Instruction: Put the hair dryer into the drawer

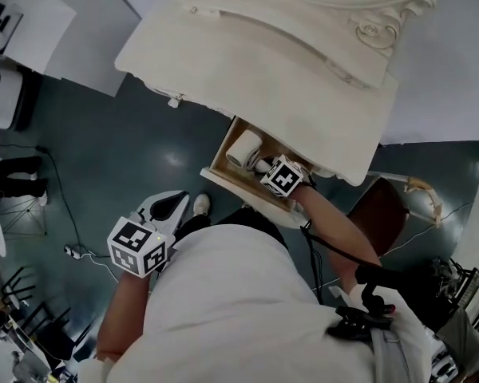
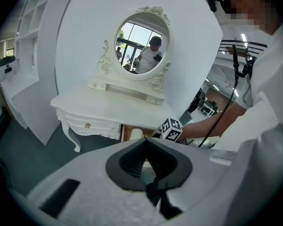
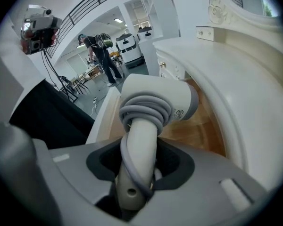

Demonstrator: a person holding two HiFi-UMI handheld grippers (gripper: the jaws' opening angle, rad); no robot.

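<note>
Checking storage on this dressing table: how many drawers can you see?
2. One closed drawer with a gold knob under the tabletop; one open drawer beside it, the hair dryer held in its opening. More may hide behind the arm.

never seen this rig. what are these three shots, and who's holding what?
There is no robot: a person holds a two-jaw gripper in each hand. The head view comes from a camera on the person's head, looking down on a cream dressing table and its open drawer. The other two pictures come from cameras riding on the grippers, looking along their jaws. The right gripper is shut on the handle of a white hair dryer, its cord wound around the handle, at the open drawer. The left gripper holds nothing; its jaws look together, back from the table. The marker cubes belong to the grippers. An oval mirror stands on the table.
</note>
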